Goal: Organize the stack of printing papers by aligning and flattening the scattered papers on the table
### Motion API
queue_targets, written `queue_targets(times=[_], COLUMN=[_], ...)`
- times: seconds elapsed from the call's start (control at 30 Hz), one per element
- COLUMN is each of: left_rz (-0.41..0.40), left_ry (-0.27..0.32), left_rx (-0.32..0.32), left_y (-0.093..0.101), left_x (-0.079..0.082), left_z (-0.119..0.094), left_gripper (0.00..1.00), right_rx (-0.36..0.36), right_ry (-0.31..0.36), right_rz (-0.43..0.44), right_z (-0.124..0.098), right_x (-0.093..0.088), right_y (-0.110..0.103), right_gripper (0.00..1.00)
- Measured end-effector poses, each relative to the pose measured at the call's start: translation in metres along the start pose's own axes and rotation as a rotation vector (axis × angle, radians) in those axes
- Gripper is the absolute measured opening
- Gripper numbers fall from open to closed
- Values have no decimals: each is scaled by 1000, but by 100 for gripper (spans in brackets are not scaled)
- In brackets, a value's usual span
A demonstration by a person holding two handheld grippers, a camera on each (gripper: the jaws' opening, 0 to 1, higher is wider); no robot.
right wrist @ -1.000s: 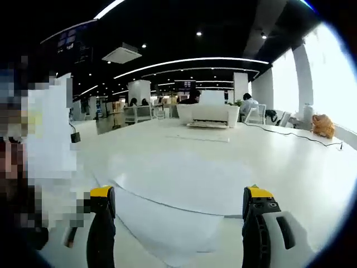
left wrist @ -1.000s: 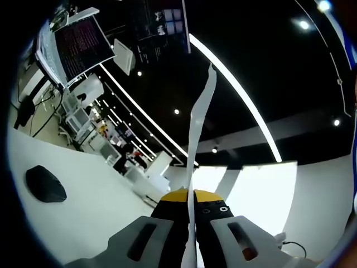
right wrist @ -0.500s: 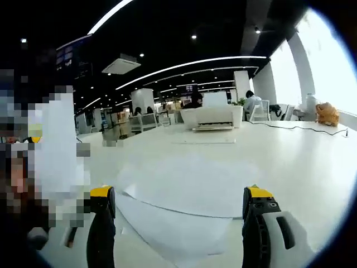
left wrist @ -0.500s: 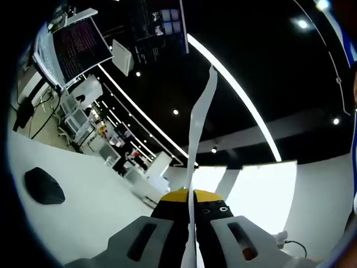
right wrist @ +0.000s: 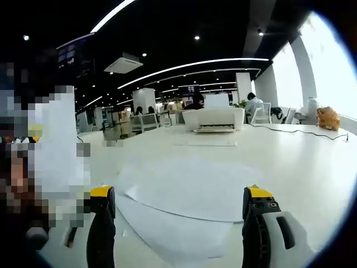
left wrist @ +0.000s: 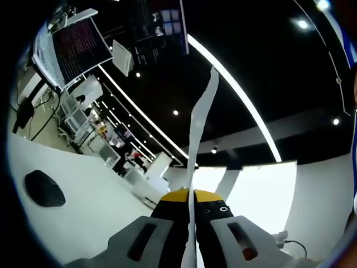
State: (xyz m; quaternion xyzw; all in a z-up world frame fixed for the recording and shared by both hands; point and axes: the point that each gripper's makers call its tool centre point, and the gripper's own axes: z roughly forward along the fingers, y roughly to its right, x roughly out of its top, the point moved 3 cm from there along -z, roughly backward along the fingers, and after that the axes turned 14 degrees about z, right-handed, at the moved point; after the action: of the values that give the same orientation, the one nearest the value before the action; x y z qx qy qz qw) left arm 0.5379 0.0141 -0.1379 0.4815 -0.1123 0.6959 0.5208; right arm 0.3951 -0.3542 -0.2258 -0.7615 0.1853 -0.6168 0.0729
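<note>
I am holding a sheet of paper [left wrist: 199, 128] edge-on in the left hand-held gripper [left wrist: 191, 196] — its yellow-tipped jaws are pinching tight on the sheet's lower end, and the sheet is rising thin and slightly bowed toward the dark ceiling. In the left gripper view, the white counter [left wrist: 95, 201] is sloping away below, with a dark mouse [left wrist: 46, 188] lying toward its left side.

In the right gripper view, the right hand-held gripper [right wrist: 181, 196] is hanging with its jaws wide apart and nothing between them, just above the near edge of the counter [right wrist: 301, 167]. The loose papers [right wrist: 184, 192] are lying flat right ahead of those jaws — at least two sheets overlapping at different angles, their edges not lined up. A white printer [right wrist: 211, 118] is sitting toward the far edge, with another sheet [right wrist: 205, 143] flat in front of it.

As I judge it, the step in hand is bringing the lifted sheet onto the pile. To do it well I am planning to lower it level, not on edge, so it is not buckling, and to match one corner to the sheets beneath before letting go. The free right hand-held gripper looks best used for steadying the pile, then nudging the edges flush and pressing the stack flat.
</note>
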Motion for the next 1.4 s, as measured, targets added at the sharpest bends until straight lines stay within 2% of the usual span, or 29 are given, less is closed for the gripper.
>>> queue_targets(times=[0.27,0.37,0.43,0.47,0.5,0.8,1.0,1.07,1.17,1.27,1.33,1.4], left_rz=[2,14,9,-1,-11,-19,-27,-27,-30,-37,-37,-37], left_ry=[-2,8,13,12,12,19,11,10,6,0,1,3], left_rx=[8,6,8,13,17,13,18,17,10,9,8,9], left_y=[-1,0,-2,-4,-6,-2,-3,-2,-1,-1,-1,-2], left_x=[-1,0,-1,-2,-2,-2,-7,-8,-9,-11,-11,-10], left_z=[-2,-3,-5,-5,-6,-3,-3,-3,-2,-2,-2,-3], left_gripper=[6,6,6,6,6,6,6,6,6,6,6,6], right_rx=[-1,-5,-63,-81,-84,-107,-152,-180,-178,-232,-242,-256], right_ry=[8,-11,18,53,56,40,33,33,28,11,12,-15], right_rz=[-3,3,-16,-39,-44,-36,-43,-29,22,-15,-36,-41], right_z=[-2,1,1,-2,-3,1,9,14,24,34,40,43], right_x=[-1,-8,-7,-4,-4,-7,-9,-11,-16,-20,-19,-23], right_y=[-1,1,9,10,9,33,56,70,81,94,96,98], right_gripper=[90,90,90,90,90,90,90,90,90,90,90,90])
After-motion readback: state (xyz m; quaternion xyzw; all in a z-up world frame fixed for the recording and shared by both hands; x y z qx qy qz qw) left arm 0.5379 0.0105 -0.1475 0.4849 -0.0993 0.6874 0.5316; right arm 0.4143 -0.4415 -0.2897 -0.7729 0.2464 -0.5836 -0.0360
